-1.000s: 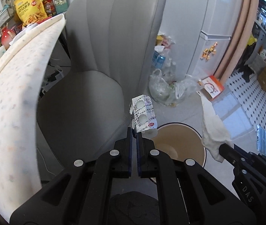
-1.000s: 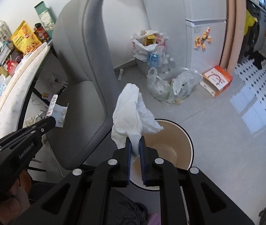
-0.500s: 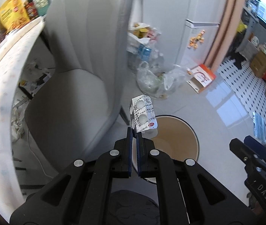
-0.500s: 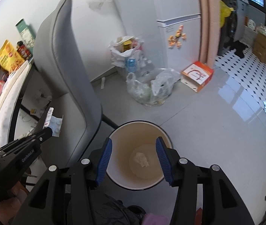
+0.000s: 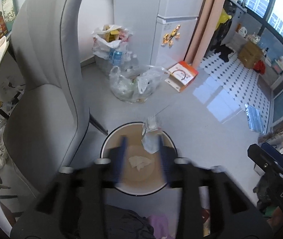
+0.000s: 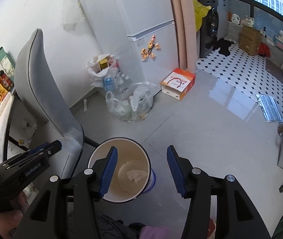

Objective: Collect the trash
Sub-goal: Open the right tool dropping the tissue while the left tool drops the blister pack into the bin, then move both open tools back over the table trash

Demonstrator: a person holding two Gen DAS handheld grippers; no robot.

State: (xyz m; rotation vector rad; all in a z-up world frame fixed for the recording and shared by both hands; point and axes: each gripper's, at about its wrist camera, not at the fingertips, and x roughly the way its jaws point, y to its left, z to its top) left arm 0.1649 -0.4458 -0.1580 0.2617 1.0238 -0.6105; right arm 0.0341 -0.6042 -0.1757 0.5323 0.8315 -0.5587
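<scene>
Both grippers hang over the round bin. The left gripper is opening its jaws, and the blister pack sits loose between them above the rim. The right gripper is opening too, empty; a crumpled tissue lies inside

The left claw is opening, blister pack loose between its fingers above the bin.

I stand in a lived-in home: a white fridge with magnets, a grey upholstered chair, bags of bottles on the tiled floor, a washing machine beyond the doorway.
</scene>
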